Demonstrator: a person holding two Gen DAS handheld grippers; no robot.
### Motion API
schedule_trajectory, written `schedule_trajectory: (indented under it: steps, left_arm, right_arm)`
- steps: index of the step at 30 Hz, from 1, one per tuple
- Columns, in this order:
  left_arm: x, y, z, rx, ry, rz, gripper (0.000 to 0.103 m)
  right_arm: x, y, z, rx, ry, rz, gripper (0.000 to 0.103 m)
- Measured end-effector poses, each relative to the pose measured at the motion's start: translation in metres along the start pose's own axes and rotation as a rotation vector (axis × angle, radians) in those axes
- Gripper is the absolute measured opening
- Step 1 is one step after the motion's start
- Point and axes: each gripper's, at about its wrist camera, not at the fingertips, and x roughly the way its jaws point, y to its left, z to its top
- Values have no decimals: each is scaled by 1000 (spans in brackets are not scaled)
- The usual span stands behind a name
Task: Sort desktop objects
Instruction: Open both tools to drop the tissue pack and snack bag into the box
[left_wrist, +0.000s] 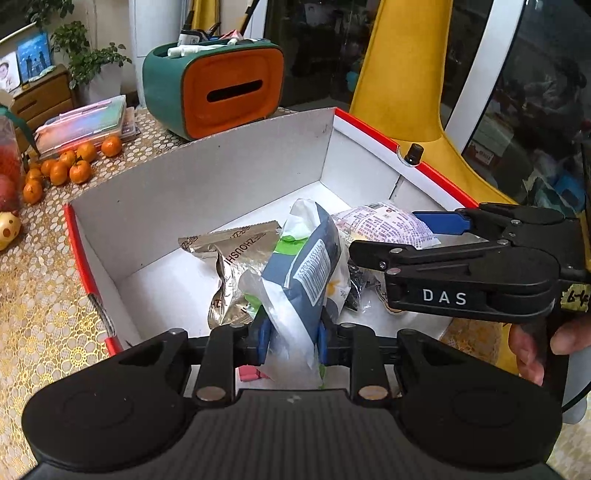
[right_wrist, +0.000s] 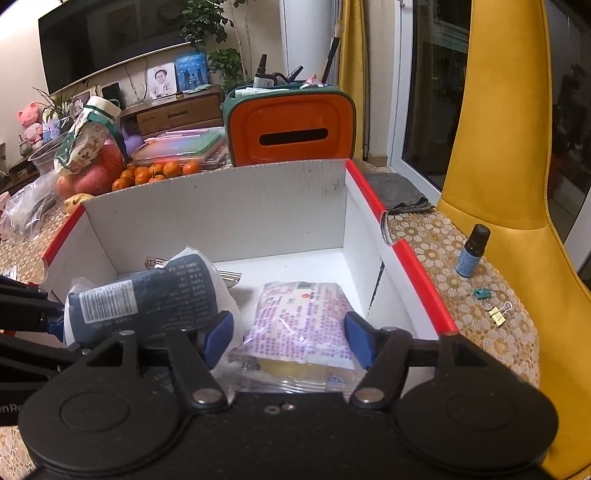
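A white cardboard box with red edges (left_wrist: 207, 192) (right_wrist: 229, 206) sits on the table. My left gripper (left_wrist: 291, 338) is shut on a blue and white snack packet (left_wrist: 306, 269) (right_wrist: 144, 295) and holds it over the box. A silver foil packet (left_wrist: 232, 258) lies in the box under it. My right gripper (right_wrist: 288, 334) (left_wrist: 391, 232) is open, its blue pads on either side of a purple-printed clear packet (right_wrist: 299, 321) (left_wrist: 388, 221) that lies in the box's right part.
An orange and green tissue box organiser (left_wrist: 221, 88) (right_wrist: 291, 129) stands behind the box. Mandarins (left_wrist: 62, 166) and a pink folder (left_wrist: 85, 122) lie at the left. A small blue bottle (right_wrist: 471, 251) and binder clips (right_wrist: 498, 314) lie right of the box, by a yellow chair (right_wrist: 517, 147).
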Motion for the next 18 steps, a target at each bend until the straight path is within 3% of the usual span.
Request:
schedule_trajectory:
  steps: [9,11,13,18]
  left_arm:
    - [-15,0,-7,7,-22,-8,30]
    - [-21,0,-8,3,-31,-14,37]
    - [-28,0,-10,0,-47,-20,58]
    - [-49,-4,-14,15,-93,-35,58]
  right_arm:
    - [-16,1,1,-21,-30,-18,77]
    - [-21,0,1,-22,-35,-20,78]
    - [-26,-1,2,-20,-39,-21,78]
    - [-44,-2,1,-23,-55,-5,78]
